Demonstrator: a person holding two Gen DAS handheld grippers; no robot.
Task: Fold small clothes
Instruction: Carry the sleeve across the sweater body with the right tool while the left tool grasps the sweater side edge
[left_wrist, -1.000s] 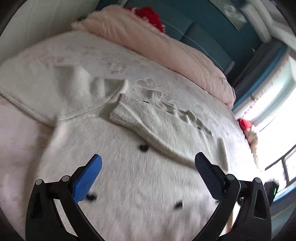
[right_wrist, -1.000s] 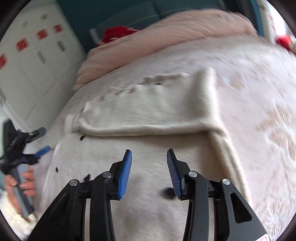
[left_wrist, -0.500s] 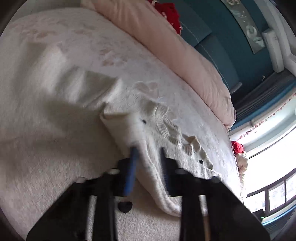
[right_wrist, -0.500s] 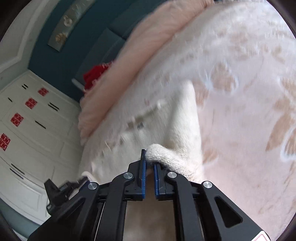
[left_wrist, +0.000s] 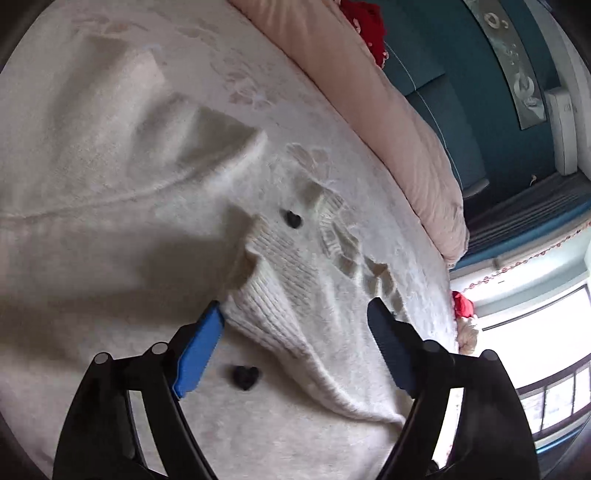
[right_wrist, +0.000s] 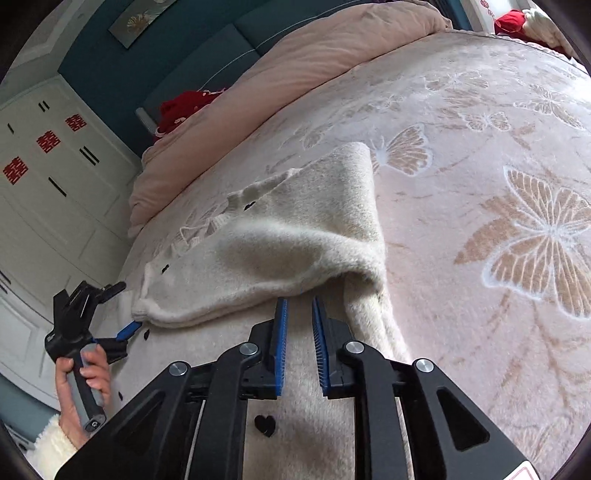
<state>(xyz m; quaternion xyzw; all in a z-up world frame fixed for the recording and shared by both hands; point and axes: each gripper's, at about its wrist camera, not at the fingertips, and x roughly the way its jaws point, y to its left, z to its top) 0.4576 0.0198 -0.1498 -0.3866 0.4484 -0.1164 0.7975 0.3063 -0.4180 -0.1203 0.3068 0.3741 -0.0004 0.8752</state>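
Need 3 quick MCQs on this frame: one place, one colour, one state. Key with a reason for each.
1. In the right wrist view, where is the left gripper?
A. At the corner of the folded part of the sweater
B. Resting on top of the right gripper
C. Out of view

2. What colour are the heart shapes on the sweater?
A. Red
B. Blue
C. Black

3. What state is the right gripper in?
A. Shut on the sweater
B. Open, nothing between its fingers
C. Shut, empty

Key:
1 A: its blue fingers sit at the folded flap's corner at the image's left.
2 C: the hearts show black against the cream knit.
3 B: a gap shows between the fingers, and the folded edge lies just ahead of the tips, not between them.
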